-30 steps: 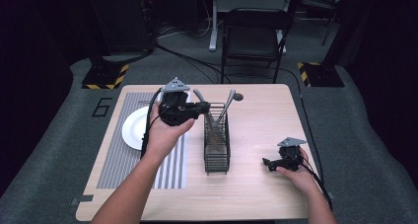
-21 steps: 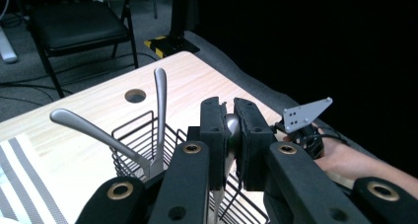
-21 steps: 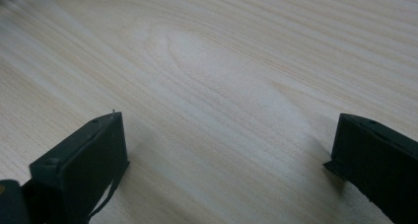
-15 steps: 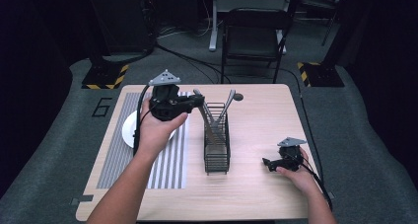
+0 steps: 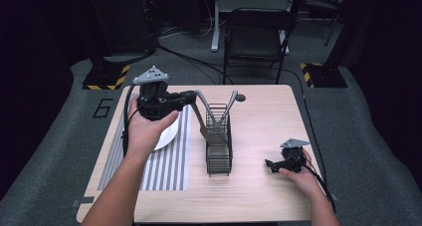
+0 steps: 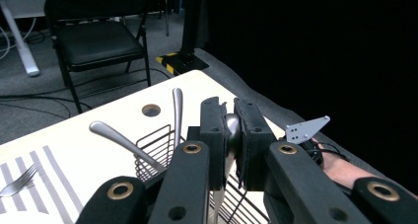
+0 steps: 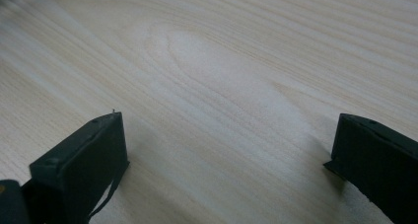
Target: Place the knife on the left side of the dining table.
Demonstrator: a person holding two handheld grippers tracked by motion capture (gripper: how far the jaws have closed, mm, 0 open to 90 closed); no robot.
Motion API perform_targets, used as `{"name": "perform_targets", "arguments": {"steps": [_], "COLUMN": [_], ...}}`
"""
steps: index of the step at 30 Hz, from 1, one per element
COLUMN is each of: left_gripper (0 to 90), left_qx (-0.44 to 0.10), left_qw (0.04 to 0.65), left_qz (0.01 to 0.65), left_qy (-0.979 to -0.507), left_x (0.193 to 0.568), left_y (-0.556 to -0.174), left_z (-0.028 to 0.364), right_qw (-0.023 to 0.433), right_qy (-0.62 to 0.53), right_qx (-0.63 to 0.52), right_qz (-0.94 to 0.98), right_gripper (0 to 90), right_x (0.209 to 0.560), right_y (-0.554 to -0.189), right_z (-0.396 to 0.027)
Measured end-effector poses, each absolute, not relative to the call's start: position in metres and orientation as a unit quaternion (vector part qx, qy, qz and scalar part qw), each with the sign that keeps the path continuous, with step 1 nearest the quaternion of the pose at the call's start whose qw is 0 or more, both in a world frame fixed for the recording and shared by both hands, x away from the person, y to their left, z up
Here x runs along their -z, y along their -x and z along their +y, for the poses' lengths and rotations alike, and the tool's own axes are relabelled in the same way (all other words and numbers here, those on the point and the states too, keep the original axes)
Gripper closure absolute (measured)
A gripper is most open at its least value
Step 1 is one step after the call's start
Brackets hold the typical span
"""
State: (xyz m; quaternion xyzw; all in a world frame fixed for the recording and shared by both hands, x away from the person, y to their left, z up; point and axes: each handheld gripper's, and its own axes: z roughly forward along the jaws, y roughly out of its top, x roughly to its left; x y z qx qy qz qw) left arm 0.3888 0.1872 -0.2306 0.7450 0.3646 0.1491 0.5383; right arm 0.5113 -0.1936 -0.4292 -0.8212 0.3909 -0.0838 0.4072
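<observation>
My left gripper (image 5: 191, 97) is raised above the table's left half and shut on the top of a silver knife (image 5: 201, 121). The knife hangs slanted with its lower end by the black wire caddy (image 5: 219, 149). In the left gripper view the pads (image 6: 213, 130) clamp the knife's handle (image 6: 230, 130). Two more silver handles (image 6: 123, 140) lean out of the caddy (image 6: 157, 145) in a V. My right gripper (image 5: 271, 165) rests low on the table at the right. Its jaws stand open over bare wood (image 7: 226, 135), nothing between them.
A white plate (image 5: 166, 134) lies on a striped mat (image 5: 164, 171) under my left hand, with a fork (image 6: 17, 182) on the mat. The wooden table (image 5: 268, 121) has a cable hole (image 5: 241, 97) at the back. A folding chair (image 5: 254, 37) stands behind it.
My left hand has moved left and upward, drawing the knife out and away from the caddy's top. The right hand has stayed where it was.
</observation>
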Motion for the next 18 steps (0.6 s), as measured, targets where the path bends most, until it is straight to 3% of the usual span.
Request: {"name": "perform_targets", "arguments": {"steps": [18], "left_gripper": [83.5], "left_qx": [-0.166], "left_qw": [0.536], "left_qz": [0.391], "left_qy": [-0.729], "left_x": [0.235], "left_y": [-0.387], "left_z": [0.224], "right_qw": [0.407], "right_qy": [0.821], "right_qx": [0.084], "right_qz": [0.392], "right_gripper": [0.0], "right_x": [0.429], "right_y": [-0.511], "right_z": [-0.194]}}
